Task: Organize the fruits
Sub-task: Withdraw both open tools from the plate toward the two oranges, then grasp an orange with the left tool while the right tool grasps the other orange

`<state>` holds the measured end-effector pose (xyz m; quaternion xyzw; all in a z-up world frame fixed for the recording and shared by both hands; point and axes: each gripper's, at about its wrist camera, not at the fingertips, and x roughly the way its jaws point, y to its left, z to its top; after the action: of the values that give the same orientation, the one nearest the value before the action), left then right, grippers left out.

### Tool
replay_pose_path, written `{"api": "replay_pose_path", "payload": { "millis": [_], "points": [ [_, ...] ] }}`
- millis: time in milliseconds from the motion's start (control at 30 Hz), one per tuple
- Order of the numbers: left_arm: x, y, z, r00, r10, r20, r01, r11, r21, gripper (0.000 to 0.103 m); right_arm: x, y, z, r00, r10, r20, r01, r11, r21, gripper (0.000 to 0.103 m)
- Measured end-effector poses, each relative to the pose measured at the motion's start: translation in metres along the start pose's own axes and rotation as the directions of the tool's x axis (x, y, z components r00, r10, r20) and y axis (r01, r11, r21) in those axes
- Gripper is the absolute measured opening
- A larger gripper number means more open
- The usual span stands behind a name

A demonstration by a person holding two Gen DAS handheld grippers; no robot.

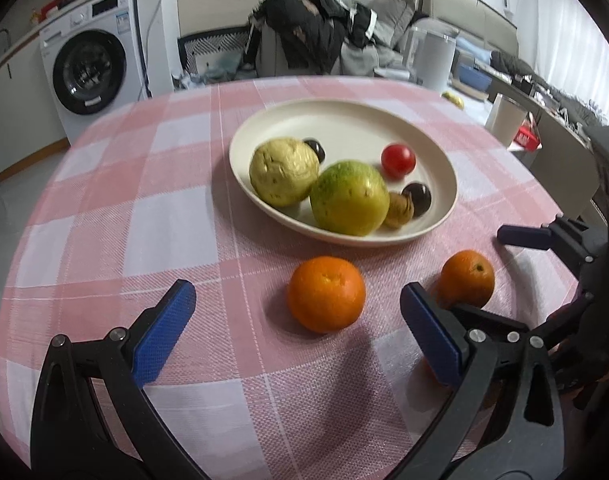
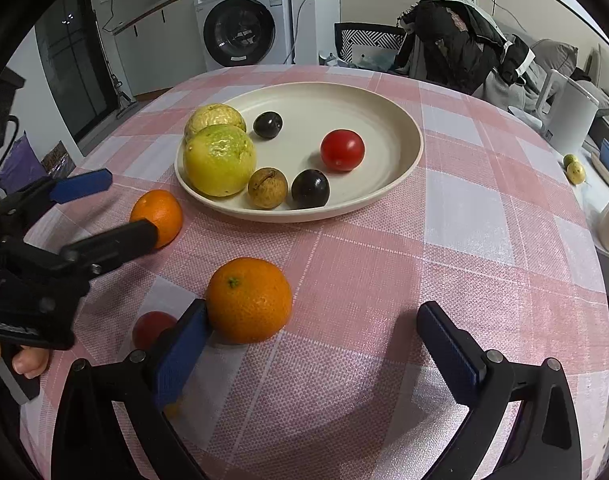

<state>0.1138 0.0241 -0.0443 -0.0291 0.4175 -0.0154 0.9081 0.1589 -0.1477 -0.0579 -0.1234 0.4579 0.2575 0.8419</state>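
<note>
On the pink checked tablecloth, one orange [image 1: 326, 294] [image 2: 156, 216] lies between the spread fingers of my left gripper [image 1: 297, 290] [image 2: 132, 204], which is open and not touching it. A second orange [image 1: 468, 278] [image 2: 248, 300] rests against the inner pad of the left finger of my right gripper [image 2: 314, 312], also open. A cream plate [image 1: 344, 104] [image 2: 416, 148] behind them holds two large yellow-green fruits, a red tomato [image 2: 341, 149], two dark round fruits and a brown one. A small red fruit [image 2: 152, 328] sits half hidden behind my right gripper's left finger.
A washing machine [image 1: 92, 72] stands beyond the table on the left. A chair piled with dark clothes [image 1: 316, 36] is at the far edge. A white cup [image 1: 504, 118] and a tall white appliance [image 2: 572, 120] stand off the right side. The table's rounded edge runs close on the right.
</note>
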Motion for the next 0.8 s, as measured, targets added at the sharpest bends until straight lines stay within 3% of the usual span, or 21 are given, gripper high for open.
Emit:
{"api": "replay_pose_path", "payload": {
  "millis": [167, 433, 633, 700, 800],
  "points": [
    [0.013, -0.003, 0.002, 0.999, -0.009, -0.046, 0.010, 1.000, 0.013, 0.100, 0.001, 0.004, 0.000, 1.000, -0.021, -0.009, 0.021, 1.000, -0.013, 0.103],
    [0.027, -0.011, 0.006, 0.997, -0.008, -0.076, 0.012, 0.999, 0.049, 0.082, 0.003, 0.005, -0.001, 1.000, -0.024, -0.010, 0.024, 1.000, -0.016, 0.103],
    [0.024, -0.016, 0.008, 0.998, -0.037, -0.059, 0.041, 0.996, 0.082, 0.054, 0.003, 0.004, -0.001, 1.000, -0.024, -0.010, 0.023, 1.000, -0.015, 0.103],
    [0.022, -0.015, 0.008, 0.998, -0.043, -0.054, 0.048, 0.996, 0.080, 0.039, 0.003, 0.004, -0.001, 1.000, -0.023, -0.009, 0.023, 1.000, -0.015, 0.103],
    [0.022, -0.011, 0.009, 0.997, -0.050, -0.050, 0.054, 0.996, 0.066, 0.037, 0.003, 0.004, -0.001, 1.000, -0.023, -0.009, 0.022, 1.000, -0.015, 0.103]
  ]
}}
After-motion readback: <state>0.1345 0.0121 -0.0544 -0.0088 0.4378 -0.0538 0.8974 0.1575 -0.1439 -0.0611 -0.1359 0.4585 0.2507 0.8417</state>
